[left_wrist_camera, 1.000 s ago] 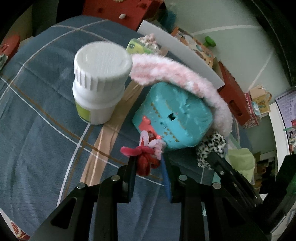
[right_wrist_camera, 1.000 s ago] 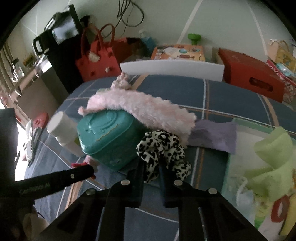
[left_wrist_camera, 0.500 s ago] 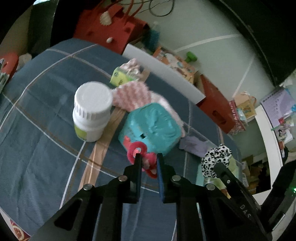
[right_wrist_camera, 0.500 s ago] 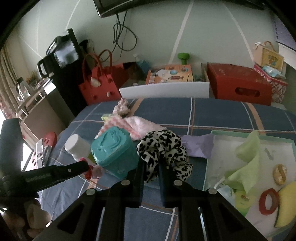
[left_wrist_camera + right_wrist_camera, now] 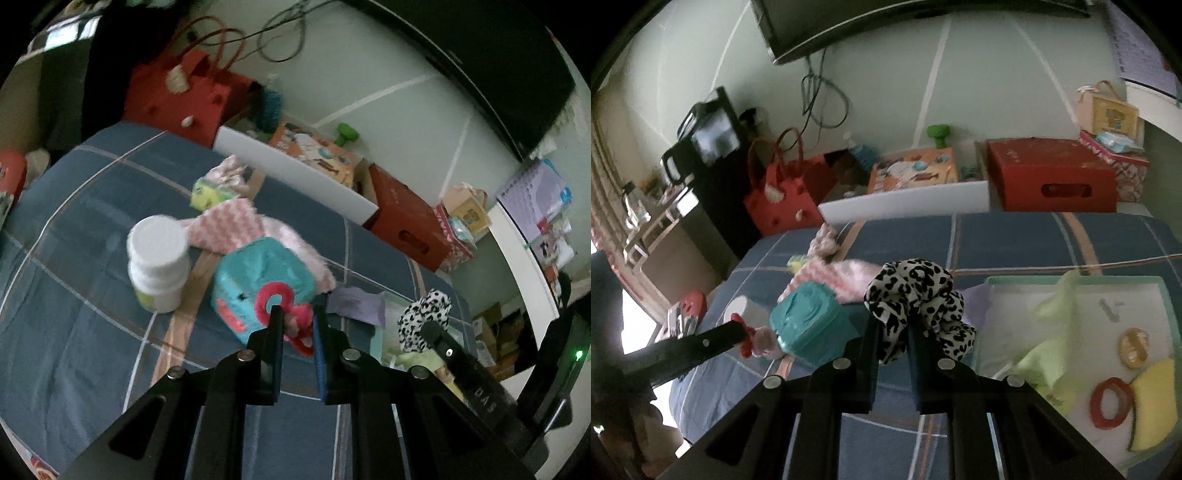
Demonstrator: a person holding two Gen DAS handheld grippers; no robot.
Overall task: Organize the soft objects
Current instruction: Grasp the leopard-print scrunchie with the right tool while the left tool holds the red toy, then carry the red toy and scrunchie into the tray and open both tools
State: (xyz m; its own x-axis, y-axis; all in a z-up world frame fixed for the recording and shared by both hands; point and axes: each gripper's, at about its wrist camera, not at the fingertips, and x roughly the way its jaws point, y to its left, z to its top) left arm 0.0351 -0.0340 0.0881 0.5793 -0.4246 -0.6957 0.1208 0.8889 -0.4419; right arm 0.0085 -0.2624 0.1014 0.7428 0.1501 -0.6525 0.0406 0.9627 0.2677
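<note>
Left wrist view: we see our left claw [image 5: 297, 319] nearly closed, pinching a red-pink hair tie [image 5: 291, 314] before the teal box [image 5: 258, 277], right wrist view: our right claw [image 5: 892, 334] clamped on the leopard scrunchie [image 5: 916, 295], above the blue plaid bed [image 5: 1015, 236], beside the tray [image 5: 1145, 284].

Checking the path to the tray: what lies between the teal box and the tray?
In the right wrist view, a lilac cloth lies on the blanket between the teal box and the tray; the held leopard scrunchie hangs in front of that stretch.
</note>
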